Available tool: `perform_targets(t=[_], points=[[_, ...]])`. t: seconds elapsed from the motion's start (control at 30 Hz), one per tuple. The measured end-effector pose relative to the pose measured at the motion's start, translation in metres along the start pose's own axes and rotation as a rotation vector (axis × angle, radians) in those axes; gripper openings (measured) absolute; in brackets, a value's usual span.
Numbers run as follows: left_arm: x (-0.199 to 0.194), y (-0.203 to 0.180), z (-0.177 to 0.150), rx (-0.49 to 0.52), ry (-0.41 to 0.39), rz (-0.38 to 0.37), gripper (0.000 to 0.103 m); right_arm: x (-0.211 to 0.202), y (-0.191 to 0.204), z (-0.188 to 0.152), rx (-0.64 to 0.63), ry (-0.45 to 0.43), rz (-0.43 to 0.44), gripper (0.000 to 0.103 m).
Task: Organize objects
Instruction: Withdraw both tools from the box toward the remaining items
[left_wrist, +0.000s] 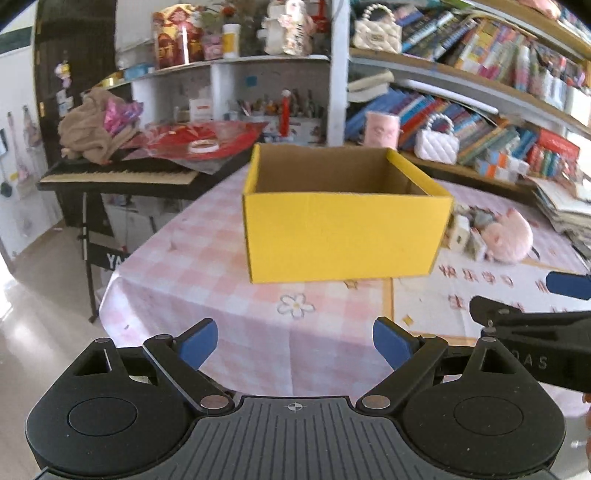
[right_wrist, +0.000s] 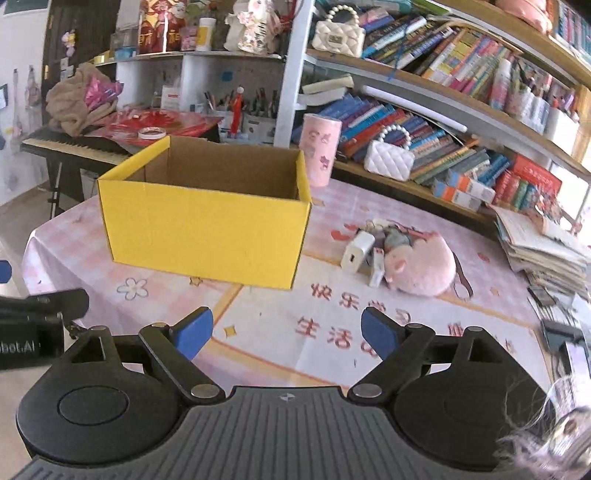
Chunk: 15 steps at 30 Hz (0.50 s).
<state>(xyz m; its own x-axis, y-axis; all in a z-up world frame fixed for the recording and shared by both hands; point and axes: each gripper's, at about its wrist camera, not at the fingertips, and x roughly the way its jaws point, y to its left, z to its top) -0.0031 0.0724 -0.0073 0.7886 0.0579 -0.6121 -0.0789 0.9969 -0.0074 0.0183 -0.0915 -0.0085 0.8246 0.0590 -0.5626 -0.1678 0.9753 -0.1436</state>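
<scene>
A yellow box (right_wrist: 207, 221) stands open on the worktop (right_wrist: 258, 332), its visible inside bare. Right of it lie a pink plush pig (right_wrist: 421, 267) touching a white charger (right_wrist: 356, 251). Left claw (left_wrist: 295, 345) and right claw (right_wrist: 286, 332) hover spread, holding nothing

You had one yellow cardboard box (right_wrist: 207, 225) on the checked tablecloth (right_wrist: 85, 266). Beside it you had one pink plush pig (right_wrist: 421, 267), two white chargers (right_wrist: 356, 249) touching it, and one small grey item, too indistinct to name. Behind the box stood one pink cylindrical tin (right_wrist: 319, 149). You had two quilted handbags with pearl handles: one white (right_wrist: 388, 160), one cream (right_wrist: 338, 35). One keyboard piano (left_wrist: 118, 177) carried one tape roll (left_wrist: 202, 146). You held two grippers: left (left_wrist: 295, 345), right (right_wrist: 286, 332).
</scene>
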Motion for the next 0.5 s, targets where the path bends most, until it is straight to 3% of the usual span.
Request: perform_targets(t=[0.2, 0.5], points=[[-0.005, -0.007, -0.010, 0.041, 0.018, -0.041, 0.093, -0.010, -0.007, -0.012, 0.063, 0.024, -0.023, 0.094], [-0.008, -0.024, -0.015, 0.089, 0.019, -0.108, 0.093, -0.024, -0.023, -0.027, 0.125, 0.045, -0.086, 0.094]])
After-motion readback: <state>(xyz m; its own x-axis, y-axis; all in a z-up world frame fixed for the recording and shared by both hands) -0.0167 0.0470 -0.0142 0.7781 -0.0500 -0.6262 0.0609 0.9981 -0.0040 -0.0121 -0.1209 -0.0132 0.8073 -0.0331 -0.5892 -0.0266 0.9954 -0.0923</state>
